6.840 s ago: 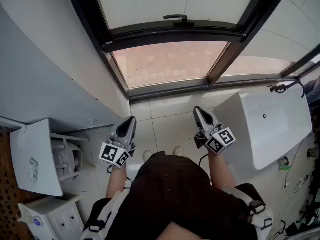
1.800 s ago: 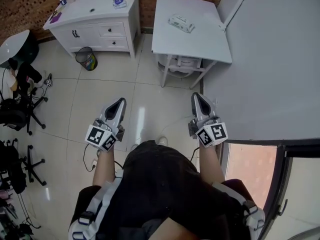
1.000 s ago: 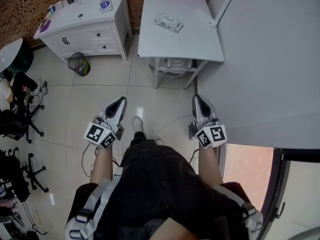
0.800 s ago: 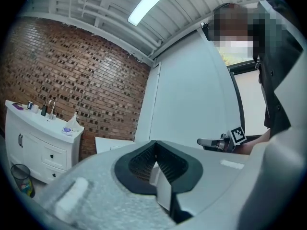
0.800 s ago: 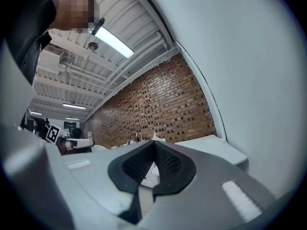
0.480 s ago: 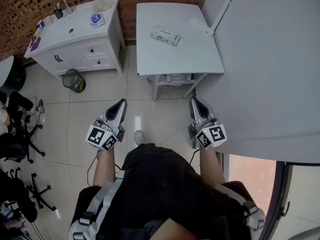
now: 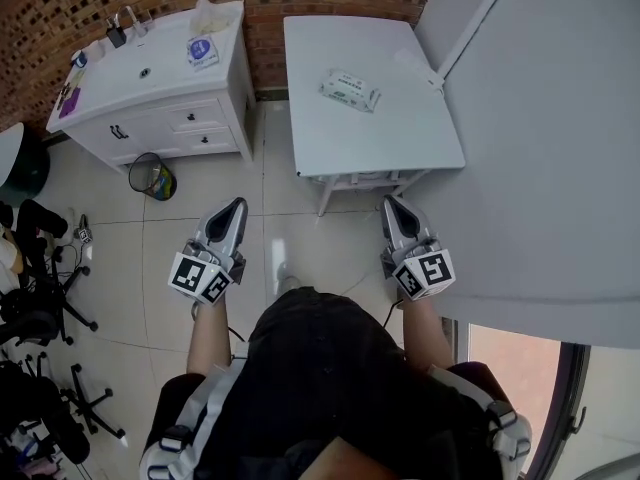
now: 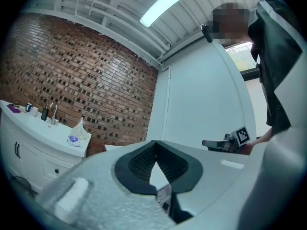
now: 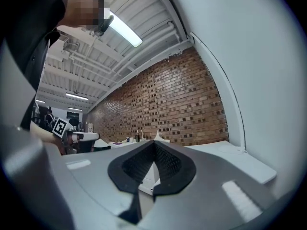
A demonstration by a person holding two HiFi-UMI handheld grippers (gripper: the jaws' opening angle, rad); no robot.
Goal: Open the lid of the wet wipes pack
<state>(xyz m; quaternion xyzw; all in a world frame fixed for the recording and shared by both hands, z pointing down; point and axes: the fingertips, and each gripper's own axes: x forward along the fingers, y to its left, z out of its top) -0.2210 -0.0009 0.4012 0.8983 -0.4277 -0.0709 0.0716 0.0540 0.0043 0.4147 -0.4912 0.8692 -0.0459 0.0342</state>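
Note:
The wet wipes pack (image 7: pixel 350 89), white with green print, lies on the white table (image 7: pixel 400 138) near its far middle, lid down. My left gripper (image 7: pixel 233 208) is held level over the floor, well short of the table's near left corner, jaws shut and empty. My right gripper (image 7: pixel 391 205) hovers just before the table's near edge, also shut and empty. In the left gripper view the jaws (image 8: pixel 154 143) meet at the tips with the right gripper (image 8: pixel 225 143) beside. In the right gripper view the jaws (image 9: pixel 153 143) are closed before the brick wall.
A white cabinet (image 7: pixel 150 118) with a sink, bottles and a blue-lidded pack (image 7: pixel 201 51) stands left of the table. A waste bin (image 7: pixel 152 176) sits on the tiled floor. A grey partition (image 7: pixel 560 168) runs along the right. Office chairs (image 7: pixel 40 298) crowd the far left.
Both grippers have travelled forward with the person toward the table; the table and wipes pack now sit closer and lower in the head view. Jaws stayed shut.

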